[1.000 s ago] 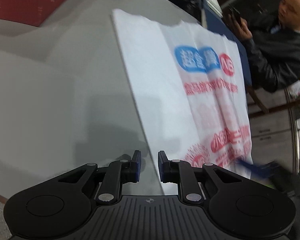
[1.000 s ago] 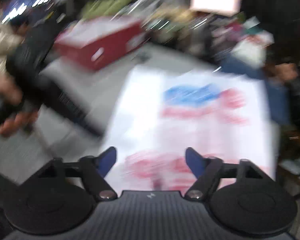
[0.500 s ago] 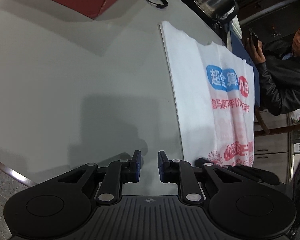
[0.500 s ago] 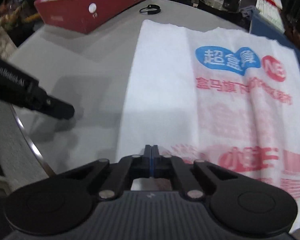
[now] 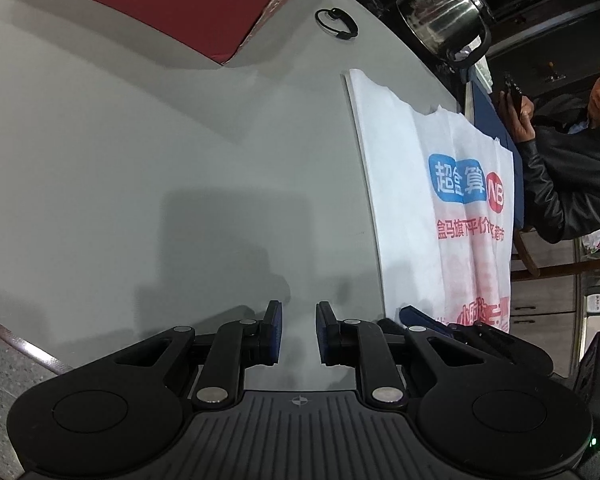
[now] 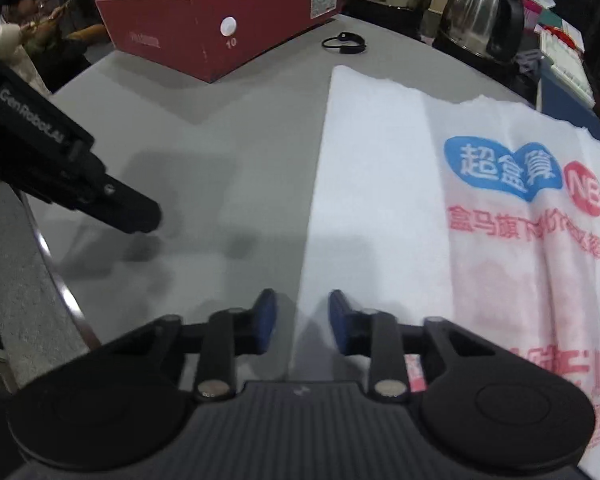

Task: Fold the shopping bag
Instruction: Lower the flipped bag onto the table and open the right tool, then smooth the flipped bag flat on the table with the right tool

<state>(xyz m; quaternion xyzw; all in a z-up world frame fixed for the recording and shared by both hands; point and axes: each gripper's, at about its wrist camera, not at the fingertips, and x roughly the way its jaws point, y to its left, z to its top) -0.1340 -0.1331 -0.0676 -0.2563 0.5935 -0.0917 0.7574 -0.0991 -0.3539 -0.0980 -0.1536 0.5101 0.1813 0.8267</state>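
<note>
My right hand-held gripper (image 6: 298, 322) is opening, its jaws straddling the shopping bag's (image 6: 380, 208) left edge without pressing it. My left hand-held gripper (image 5: 298, 332) is slightly parted, empty, over bare bench (image 5: 160, 152). The bag lies flat on the bench. Beyond it, the open red box (image 6: 220, 28) shows only its white inner walls; I can't see any contents.

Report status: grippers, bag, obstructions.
Left gripper open over bare table. Right gripper opening at shopping bag edge, gripping nothing. Bag flat, unfolded. Nothing in the way.
</note>
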